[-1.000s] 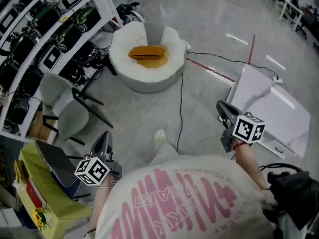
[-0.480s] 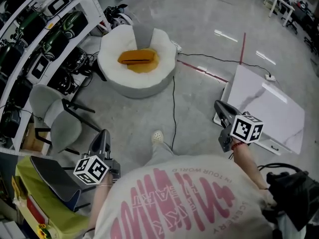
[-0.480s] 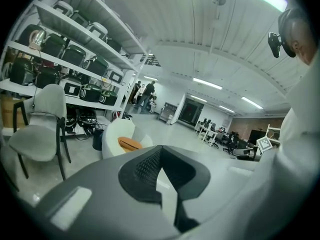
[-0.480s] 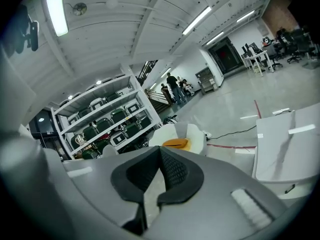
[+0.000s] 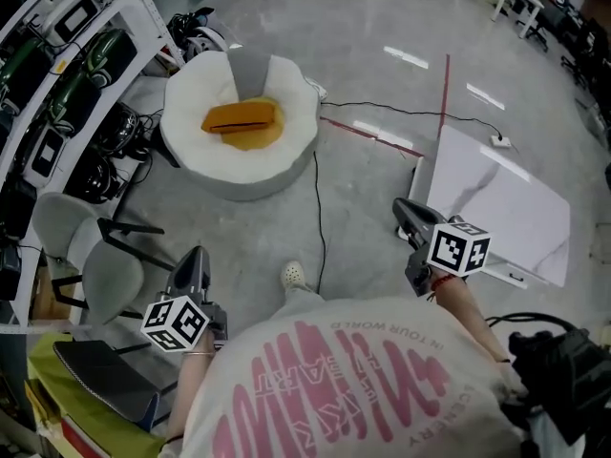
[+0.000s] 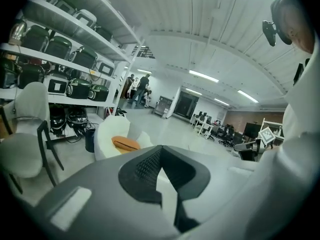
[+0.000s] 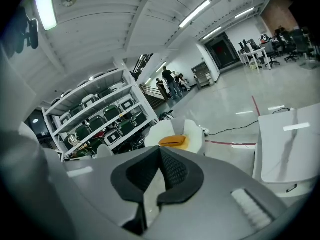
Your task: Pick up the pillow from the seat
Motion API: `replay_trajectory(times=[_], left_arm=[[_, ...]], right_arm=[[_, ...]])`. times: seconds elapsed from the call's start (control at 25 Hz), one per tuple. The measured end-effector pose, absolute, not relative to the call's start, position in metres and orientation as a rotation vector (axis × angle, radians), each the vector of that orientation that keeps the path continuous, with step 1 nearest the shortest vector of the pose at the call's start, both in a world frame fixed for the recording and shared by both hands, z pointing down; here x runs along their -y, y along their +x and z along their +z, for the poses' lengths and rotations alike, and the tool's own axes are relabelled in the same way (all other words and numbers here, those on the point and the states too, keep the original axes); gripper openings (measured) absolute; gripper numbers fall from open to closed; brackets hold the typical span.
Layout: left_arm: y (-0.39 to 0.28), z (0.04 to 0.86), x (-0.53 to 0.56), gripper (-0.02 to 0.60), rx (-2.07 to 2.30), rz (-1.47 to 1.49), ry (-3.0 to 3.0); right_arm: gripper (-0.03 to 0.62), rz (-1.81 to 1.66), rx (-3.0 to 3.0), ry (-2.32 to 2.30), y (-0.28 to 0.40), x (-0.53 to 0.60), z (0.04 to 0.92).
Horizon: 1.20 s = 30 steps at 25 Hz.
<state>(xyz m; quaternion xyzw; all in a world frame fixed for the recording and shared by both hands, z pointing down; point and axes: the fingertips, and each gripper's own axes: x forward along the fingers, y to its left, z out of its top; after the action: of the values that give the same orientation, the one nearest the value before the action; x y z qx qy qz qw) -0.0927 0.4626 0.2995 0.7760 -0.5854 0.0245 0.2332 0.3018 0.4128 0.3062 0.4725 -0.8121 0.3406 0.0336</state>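
Two grippers, both clenched with nothing between the jaws. In the left gripper view the left gripper (image 6: pixel 161 151) has its dark ribbed pads meeting at the tip; in the right gripper view the right gripper (image 7: pixel 160 153) shows the same closed tip. Head view: left gripper (image 5: pixel 197 256) held low at the person's left side, right gripper (image 5: pixel 405 209) at the right side, both pointing forward over the grey floor. The orange pillow (image 5: pixel 241 118) lies in the hollow of the round white seat (image 5: pixel 196 156), against the seat's grey back wedge, well apart from both grippers and ahead of the person, slightly to the left. Pillow untouched. The person's light shoe (image 5: pixel 293 275) is on the floor between the grippers. A black cable (image 5: pixel 318 208) runs from beside the seat toward the shoe. A grey chair (image 5: pixel 103 273) stands left of the left gripper, by a white shelf rack (image 5: pixel 57 36) loaded with dark appliances. A white panel (image 5: pixel 496 203) lies on the floor just beyond the right gripper.
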Motion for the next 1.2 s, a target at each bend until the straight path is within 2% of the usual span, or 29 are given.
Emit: replay_trajectory(times=[0.68,1.2], left_arm=[[-0.144,0.297,-0.305,0.017,1.473,0.153,2.255],[-0.185,0.315,-0.262,0.017,1.491,0.224,2.253]], right_arm=[[0.005,1.035,2.52,1.483,0.214,-0.279,0.287],[0.005,1.013,2.492,1.407,0.166,-0.228,0.297]])
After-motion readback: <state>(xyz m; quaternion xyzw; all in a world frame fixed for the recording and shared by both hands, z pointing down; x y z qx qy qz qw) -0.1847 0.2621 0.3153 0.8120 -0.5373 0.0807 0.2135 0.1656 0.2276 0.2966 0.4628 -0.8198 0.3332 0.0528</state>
